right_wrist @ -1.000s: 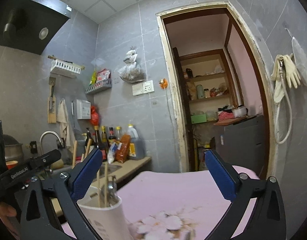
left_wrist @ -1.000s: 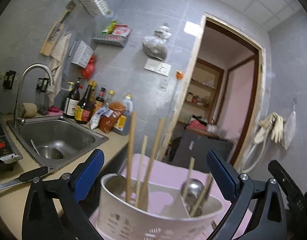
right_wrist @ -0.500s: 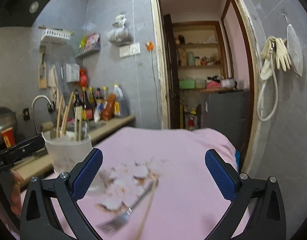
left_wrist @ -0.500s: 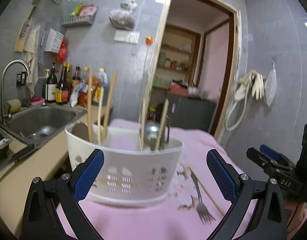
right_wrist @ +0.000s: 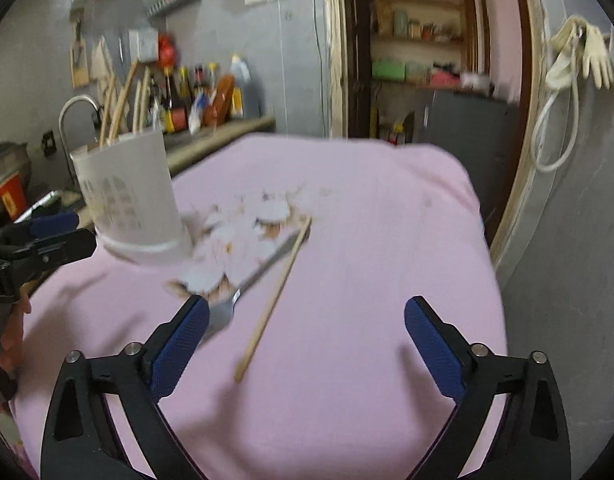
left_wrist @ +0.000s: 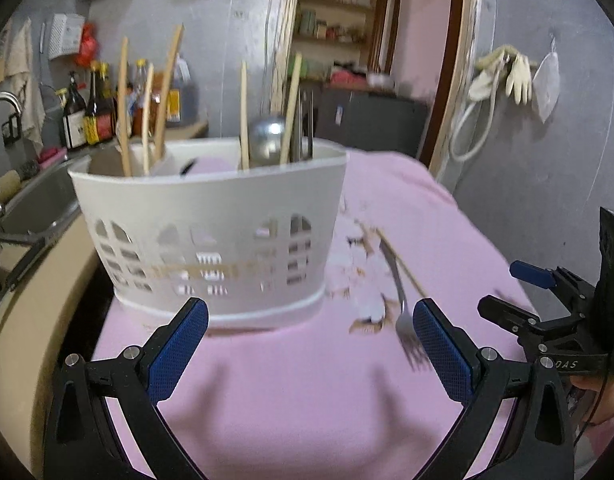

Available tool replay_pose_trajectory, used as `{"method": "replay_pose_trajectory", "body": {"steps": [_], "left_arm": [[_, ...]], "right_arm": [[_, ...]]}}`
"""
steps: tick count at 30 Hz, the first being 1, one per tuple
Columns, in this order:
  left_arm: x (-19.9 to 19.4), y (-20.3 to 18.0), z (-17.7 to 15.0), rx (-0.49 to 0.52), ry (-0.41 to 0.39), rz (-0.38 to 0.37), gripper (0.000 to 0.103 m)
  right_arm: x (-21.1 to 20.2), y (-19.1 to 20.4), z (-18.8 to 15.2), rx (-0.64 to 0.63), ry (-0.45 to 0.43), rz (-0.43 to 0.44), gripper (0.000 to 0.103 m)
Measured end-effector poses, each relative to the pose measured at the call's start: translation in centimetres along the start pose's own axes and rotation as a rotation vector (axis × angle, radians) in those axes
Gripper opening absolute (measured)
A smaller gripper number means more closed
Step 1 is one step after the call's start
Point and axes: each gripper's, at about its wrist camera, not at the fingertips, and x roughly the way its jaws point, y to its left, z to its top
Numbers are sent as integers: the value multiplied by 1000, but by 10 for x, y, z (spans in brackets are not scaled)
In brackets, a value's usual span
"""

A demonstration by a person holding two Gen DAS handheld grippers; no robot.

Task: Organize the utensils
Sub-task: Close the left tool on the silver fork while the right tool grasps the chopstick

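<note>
Pink cloth (right_wrist: 347, 240) is filling your view as both wide, empty grippers, left gripper (left_wrist: 310, 344) and right gripper (right_wrist: 306, 334), are tipping down, the right's jaws just closing slightly, toward the loose fork (right_wrist: 259, 276) and chopstick (right_wrist: 275, 296)

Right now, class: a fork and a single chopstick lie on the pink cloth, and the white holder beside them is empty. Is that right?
Not quite. The white holder is not empty: the left wrist view shows chopsticks and a metal ladle standing in it. The fork and single chopstick do lie on the pink cloth.
</note>
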Motion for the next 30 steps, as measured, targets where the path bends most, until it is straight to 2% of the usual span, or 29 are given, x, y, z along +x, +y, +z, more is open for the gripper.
{"method": "replay_pose_trajectory", "body": {"steps": [5, 7, 9, 11, 12, 15, 16, 20, 22, 24, 30], "left_arm": [[13, 1, -3, -2, 78, -2, 100], [18, 0, -4, 7, 108, -5, 100], [21, -4, -5, 20, 127, -15, 99], [24, -6, -3, 33, 144, -27, 93], [27, -8, -3, 42, 161, -38, 87], [34, -11, -1, 49, 195, -61, 59], [38, -11, 0, 49, 212, -73, 54], [44, -15, 6, 40, 253, -120, 47], [45, -20, 9, 56, 256, -134, 42], [47, -26, 13, 74, 257, -144, 41], [64, -51, 24, 151, 264, -159, 34]], "right_arm": [[13, 0, -8, 4, 96, 13, 83], [16, 1, -10, 0, 124, 24, 70], [20, 4, -12, -8, 154, 31, 62], [23, 8, -12, -26, 175, 36, 57], [24, 11, -12, -37, 184, 37, 54], [30, 19, -14, -88, 216, 6, 49], [31, 21, -13, -102, 216, -4, 47], [34, 20, -11, -131, 219, -34, 33], [36, 17, -10, -135, 223, -44, 19], [36, 12, -9, -136, 223, -60, 7], [34, -10, -8, -107, 208, -104, 2]]}}
